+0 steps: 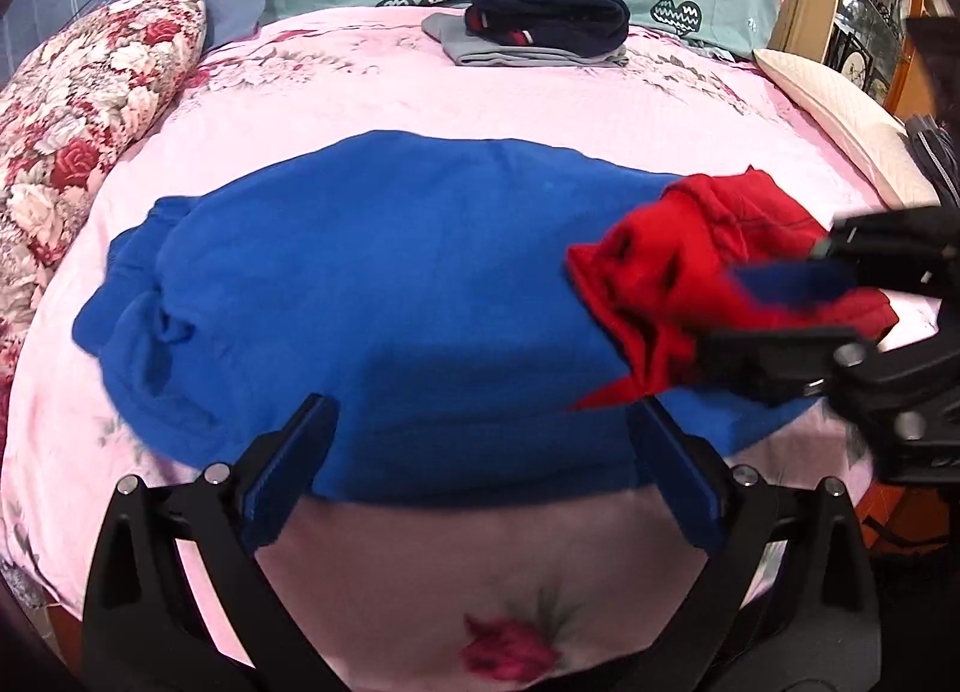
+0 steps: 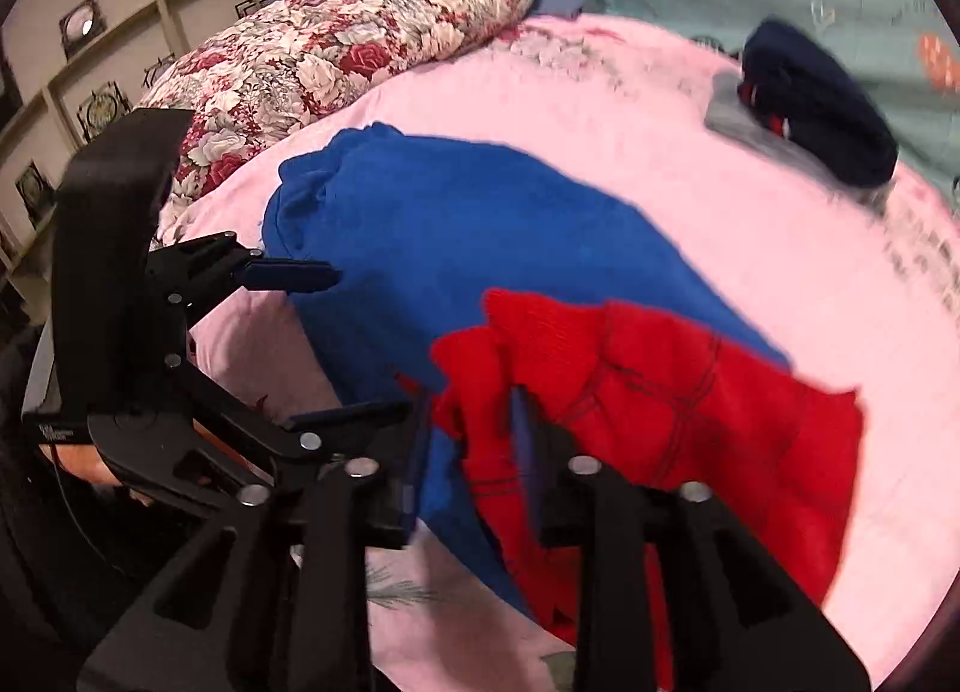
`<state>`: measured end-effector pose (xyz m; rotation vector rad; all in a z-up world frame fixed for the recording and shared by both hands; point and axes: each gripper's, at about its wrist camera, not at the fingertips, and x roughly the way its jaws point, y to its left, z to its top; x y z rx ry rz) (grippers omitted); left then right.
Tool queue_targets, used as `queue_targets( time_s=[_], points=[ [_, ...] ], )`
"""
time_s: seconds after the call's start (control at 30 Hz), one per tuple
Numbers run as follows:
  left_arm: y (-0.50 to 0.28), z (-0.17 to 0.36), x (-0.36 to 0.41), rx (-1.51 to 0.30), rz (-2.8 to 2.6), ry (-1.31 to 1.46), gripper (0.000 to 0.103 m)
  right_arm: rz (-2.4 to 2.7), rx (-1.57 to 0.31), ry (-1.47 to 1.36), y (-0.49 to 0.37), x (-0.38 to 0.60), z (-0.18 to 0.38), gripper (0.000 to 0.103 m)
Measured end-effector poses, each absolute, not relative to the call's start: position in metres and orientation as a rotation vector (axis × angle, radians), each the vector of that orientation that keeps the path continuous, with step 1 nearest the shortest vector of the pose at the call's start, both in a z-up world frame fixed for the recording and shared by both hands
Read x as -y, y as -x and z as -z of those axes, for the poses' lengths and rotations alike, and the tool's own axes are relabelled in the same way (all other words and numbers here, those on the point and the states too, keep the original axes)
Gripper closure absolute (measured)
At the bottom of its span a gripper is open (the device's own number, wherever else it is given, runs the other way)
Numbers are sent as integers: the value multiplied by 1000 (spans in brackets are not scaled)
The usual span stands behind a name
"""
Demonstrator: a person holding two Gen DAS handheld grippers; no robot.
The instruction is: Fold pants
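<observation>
Pink bedsheet (image 1: 540,104) w/ blue pants (image 1: 372,284); left tongs (image 1: 480,482) spread, angled down; right tongs (image 2: 474,488) straddle red cloth (image 2: 660,392), grip unclear.

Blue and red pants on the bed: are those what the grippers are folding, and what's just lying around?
For the job:
blue and red pants
left gripper
right gripper

Just lying about:
floral pillow
folded navy and grey clothes
pink bedsheet

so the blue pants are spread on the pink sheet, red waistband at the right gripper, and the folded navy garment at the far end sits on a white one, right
Not quite: the folded navy garment sits on a grey one, not white, as the left wrist view shows. The blue pants do lie on the pink sheet, red waistband at the right gripper.
</observation>
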<state>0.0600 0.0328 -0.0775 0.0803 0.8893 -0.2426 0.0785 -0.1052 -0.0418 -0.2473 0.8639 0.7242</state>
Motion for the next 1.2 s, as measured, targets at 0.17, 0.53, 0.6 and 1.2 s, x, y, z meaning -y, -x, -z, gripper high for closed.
queue_targets(
  time_s=[0.17,0.53,0.6,1.2],
  points=[
    [-55,76,-42,-882,222,-68,2,-705,-811,325,-68,109,31,67],
    [-47,73,-68,-875,175,-22,2,-636,-888,552,-70,92,77,49],
    [-46,73,-69,-878,175,-21,2,-636,-898,458,-77,97,74,68],
    [-58,72,-66,-871,190,-12,2,-514,-661,-26,-89,164,-5,88]
  ],
)
